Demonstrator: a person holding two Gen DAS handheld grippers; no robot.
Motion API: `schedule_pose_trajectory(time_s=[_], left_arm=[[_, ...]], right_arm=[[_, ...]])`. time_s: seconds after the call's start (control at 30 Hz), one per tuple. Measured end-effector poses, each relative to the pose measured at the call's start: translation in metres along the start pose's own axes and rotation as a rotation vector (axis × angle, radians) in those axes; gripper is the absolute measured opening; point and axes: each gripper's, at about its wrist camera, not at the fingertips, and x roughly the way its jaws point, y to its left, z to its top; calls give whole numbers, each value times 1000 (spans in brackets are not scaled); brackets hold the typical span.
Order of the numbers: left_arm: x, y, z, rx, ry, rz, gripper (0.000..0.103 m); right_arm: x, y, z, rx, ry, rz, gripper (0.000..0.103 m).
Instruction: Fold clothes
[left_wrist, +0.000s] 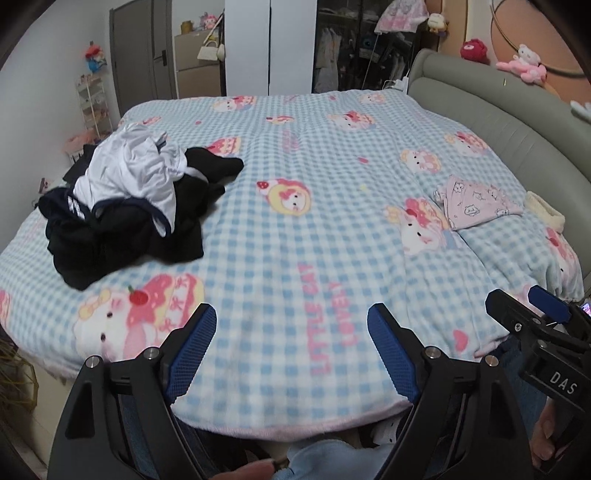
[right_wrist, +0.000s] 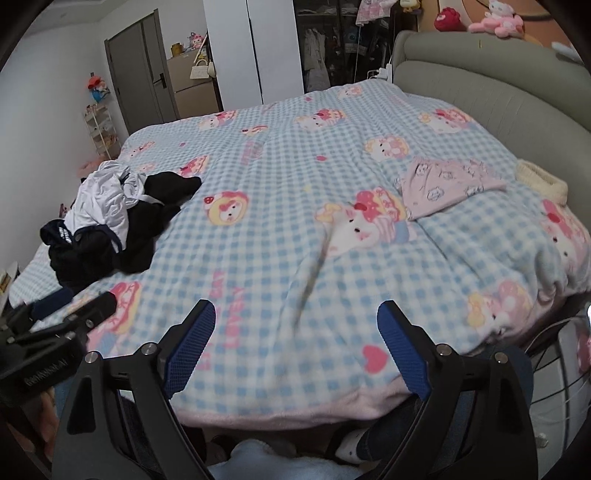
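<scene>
Black-and-white heap of unfolded clothes (left_wrist: 125, 206) lies well off to my forward left, nearer my left gripper (left_wrist: 291, 345) than my right gripper (right_wrist: 295, 345); both gape empty.

- Blanket (left_wrist: 295, 206): soft fleece, matt, fuzzy nap; blue-white check with printed cartoon cats.
- Clothes pile (left_wrist: 125, 206): white garment (left_wrist: 129, 177) thin, faintly shiny, creased; black pieces matt cloth.
- Folded pink garment (left_wrist: 476, 201): matt printed cloth, smooth.
- Headboard (left_wrist: 491, 99): grey padded upholstery, smooth, low sheen.
- Left tool (left_wrist: 291, 350): matt black plastic arms, blue finely textured pads (left_wrist: 194, 350), bright metal screws.
- Right tool (right_wrist: 295, 350): same finish.
</scene>
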Motion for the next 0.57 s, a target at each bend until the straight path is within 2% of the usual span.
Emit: schedule_pose_trajectory(time_s=[0.57], left_arm=[[-17,3,-14,-30,-27,-12,86]], right_arm=[[-18,15,-20,-70,-4,38,91]])
